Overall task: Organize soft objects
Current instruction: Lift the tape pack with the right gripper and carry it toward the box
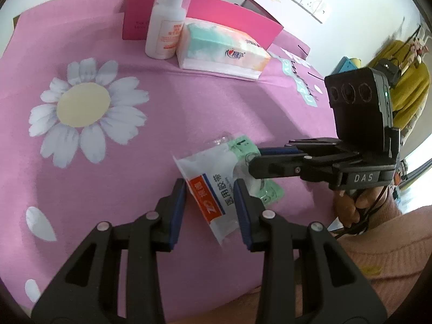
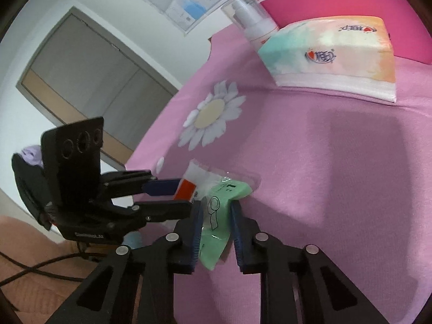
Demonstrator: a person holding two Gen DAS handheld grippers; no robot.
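A white pump bottle [image 1: 165,24] stands before a pink box [image 1: 235,16], perhaps touching.

Left gripper [image 1: 210,199] clamped on white tape packet [image 1: 208,186] (orange-blue label), right gripper [image 1: 255,159] pinching the packet's green end, tissue pack [image 1: 224,51], white bottle [image 1: 166,27], pink flowered counter [image 1: 135,124].

Pink box [image 1: 135,24] partly hidden behind bottle [image 1: 164,24].
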